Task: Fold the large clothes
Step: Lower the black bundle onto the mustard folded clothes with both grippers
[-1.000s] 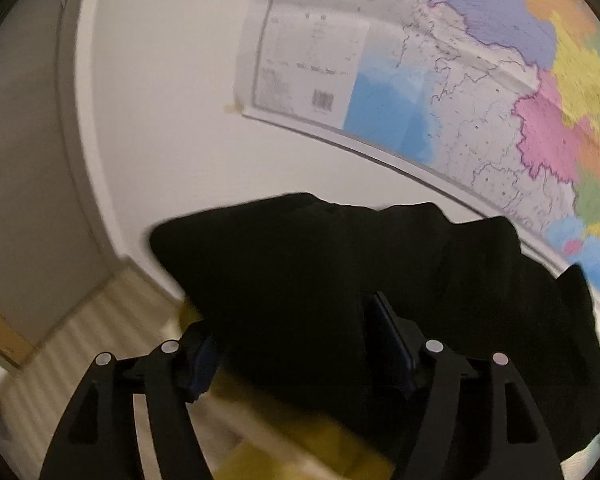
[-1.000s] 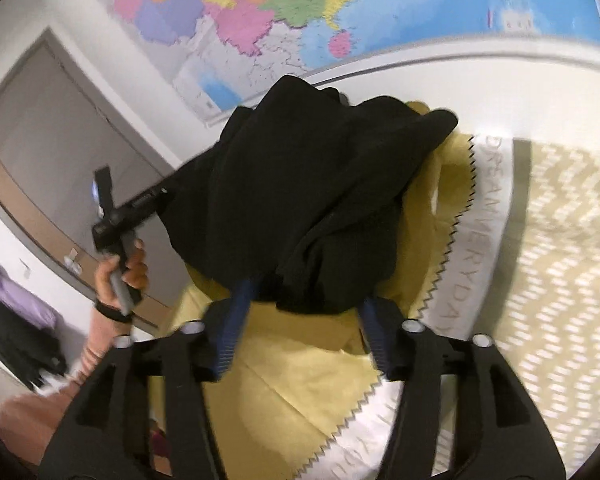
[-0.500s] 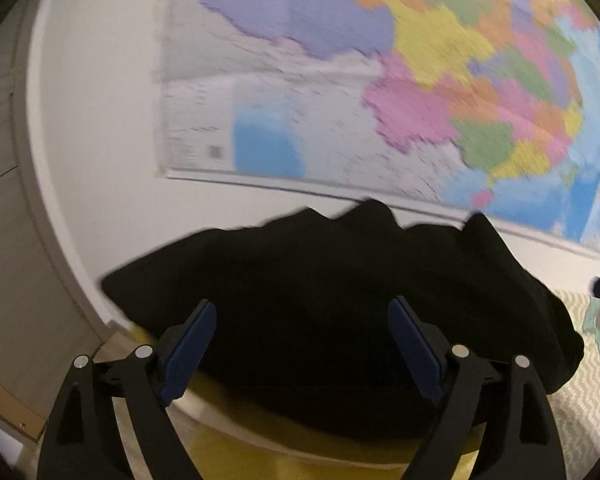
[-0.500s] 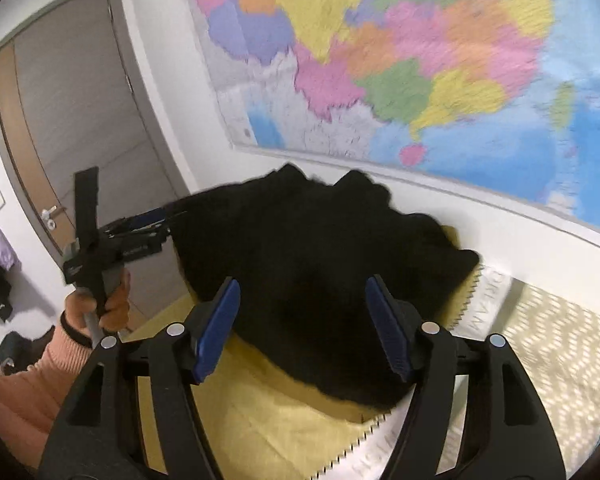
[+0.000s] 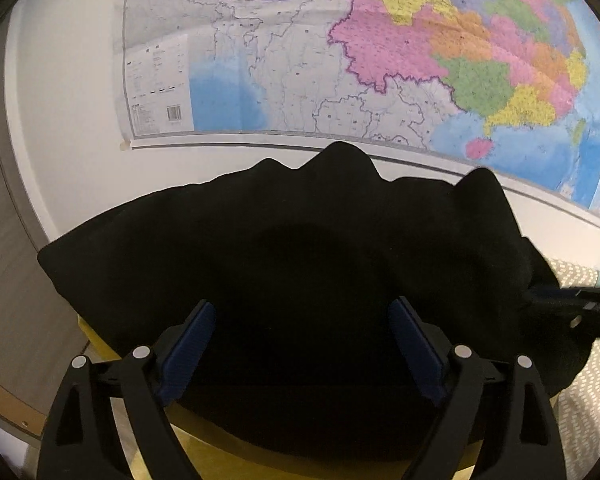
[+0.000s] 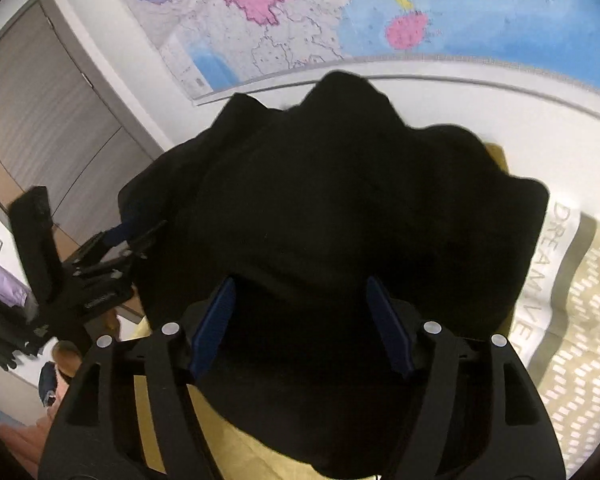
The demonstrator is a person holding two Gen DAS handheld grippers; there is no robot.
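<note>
The black garment (image 5: 300,280) lies bunched in a thick, rumpled mound on the yellow cloth (image 6: 260,456) that covers this end of the bed, right against the white wall under the big map (image 5: 380,60); beyond it to my right the chevron-patterned bedspread (image 6: 580,340) shows. My left gripper (image 5: 300,348) hangs over the near edge of the mound with its jaws opening, already very wide; the blue pads (image 5: 188,344) stand clear on either side, fabric lying between them but not pressed. My right gripper (image 6: 304,324) sits over the same heap from the other side, its jaws at a medium spread and also not pinching the cloth. I judge this garment to be soft, limp and fairly heavy for clothing, perhaps a knit or fleece, so it should sag and drag instead of holding a shape, and any single pinch will likely gather several layers. It is too dark to make out seams, a collar or sleeves. I would want to take hold at 2 separate edge points, well apart, rather than in the thick middle, so the piece spreads flat as I lift.
</note>
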